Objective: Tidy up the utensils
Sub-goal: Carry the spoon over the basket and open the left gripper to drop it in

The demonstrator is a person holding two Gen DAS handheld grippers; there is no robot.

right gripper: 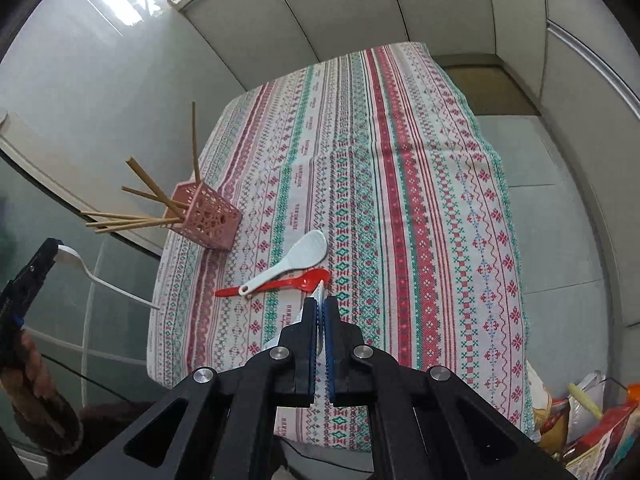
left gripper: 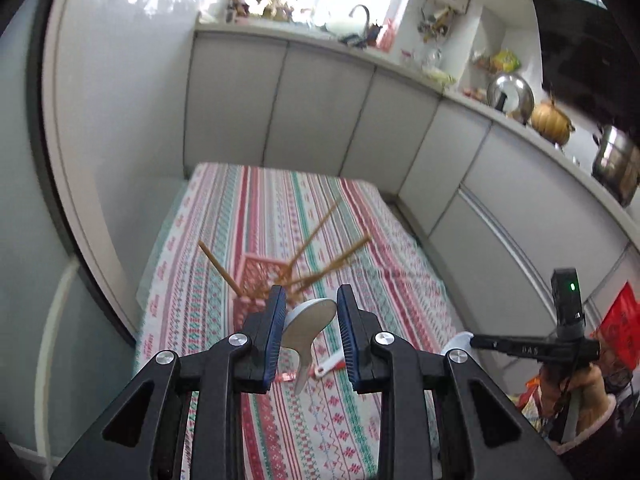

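Left gripper (left gripper: 310, 297) is what I check first: its blue pads pinch the bowl end of a long-handled white spoon (left gripper: 308, 326), which hangs in the air off the table's edge with its handle trailing away from the jaws. Right gripper (right gripper: 320, 301) is pressed together on a thin white utensil (right gripper: 319, 293); I see only its edge between the pads, and from the left wrist camera a rounded white end pokes out past the tips. Below on the striped tablecloth (right gripper: 420, 200) lie a white rice paddle (right gripper: 290, 261) and a red spoon (right gripper: 280, 285), the paddle's handle crossing over the red one. Beyond them, near the table's edge, stands a pink lattice holder (right gripper: 208, 220) with wooden chopsticks (right gripper: 132, 217) fanning out of it.
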